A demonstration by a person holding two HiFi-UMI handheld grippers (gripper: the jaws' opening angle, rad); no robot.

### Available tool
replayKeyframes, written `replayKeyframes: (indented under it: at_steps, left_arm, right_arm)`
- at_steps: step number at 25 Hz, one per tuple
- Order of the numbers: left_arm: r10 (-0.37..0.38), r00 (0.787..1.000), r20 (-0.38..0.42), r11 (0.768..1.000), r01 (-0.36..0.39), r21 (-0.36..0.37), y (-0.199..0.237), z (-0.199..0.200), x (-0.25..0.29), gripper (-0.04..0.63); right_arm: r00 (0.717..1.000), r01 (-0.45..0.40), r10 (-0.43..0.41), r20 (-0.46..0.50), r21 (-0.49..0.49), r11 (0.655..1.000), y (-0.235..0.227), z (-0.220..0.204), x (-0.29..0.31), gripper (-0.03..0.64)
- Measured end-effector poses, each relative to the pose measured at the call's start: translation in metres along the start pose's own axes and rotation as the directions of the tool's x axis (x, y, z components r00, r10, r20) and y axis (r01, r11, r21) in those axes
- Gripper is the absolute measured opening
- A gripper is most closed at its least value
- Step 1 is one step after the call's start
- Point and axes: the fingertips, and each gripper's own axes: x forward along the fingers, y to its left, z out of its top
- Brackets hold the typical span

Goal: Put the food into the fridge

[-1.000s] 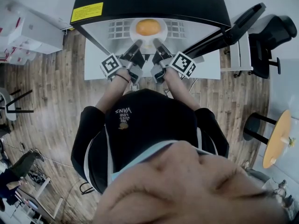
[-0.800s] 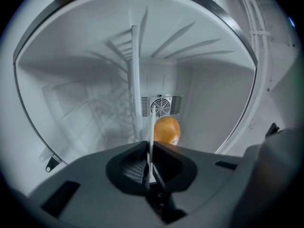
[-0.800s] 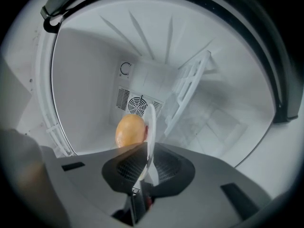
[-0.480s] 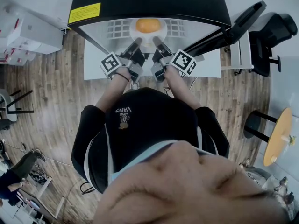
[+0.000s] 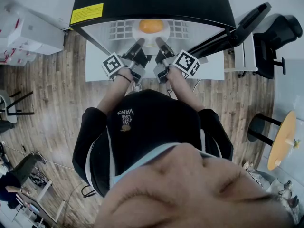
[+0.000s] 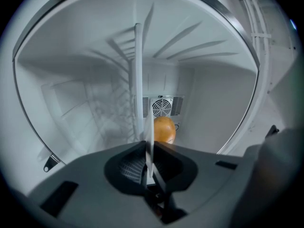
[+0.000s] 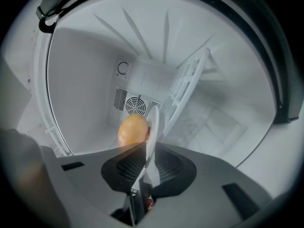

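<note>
A white plate (image 5: 151, 38) carrying a round orange food (image 5: 151, 26) is being held inside the open fridge (image 5: 152, 1), within its white compartment. In the head view the plate is being flanked by both tools. The left gripper (image 5: 138, 44) is being applied to the near left part of its rim, and the right gripper (image 5: 160, 42) to the near right part.

In the left gripper view the plate (image 6: 149, 141) is being seen edge-on between the fingers of the left gripper (image 6: 148, 150). Those fingers are being pressed together on the rim, so it is being grasped on that side. The food (image 6: 164, 129) is being shown just beyond them, in front of a round fan grille (image 6: 162, 107) on the back wall.

In the right gripper view the plate's rim (image 7: 156, 127) is being shown standing between the fingers of the right gripper (image 7: 147, 152). These fingers are being opened, and the rim is no longer being squeezed by them. The food (image 7: 133, 131) is being seen on the plate just left of the rim, below the fan grille (image 7: 135, 104).

Whether the plate is being borne by the compartment floor cannot be told. A yellow label (image 5: 88, 13) is being displayed on the fridge's black top. The fridge is being fronted by a wooden floor (image 5: 57, 99).
</note>
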Motion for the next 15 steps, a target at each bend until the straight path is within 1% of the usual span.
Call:
replayKeyframes:
  at_steps: [15]
  left_arm:
    - [-0.01, 1.0, 0.011, 1.0, 0.01, -0.021, -0.0028, 0.0015, 0.0003, 0.032]
  right_arm:
    - [1.0, 0.004, -0.004, -0.017, -0.009, 1.0, 0.0023, -0.0002, 0.0, 0.064]
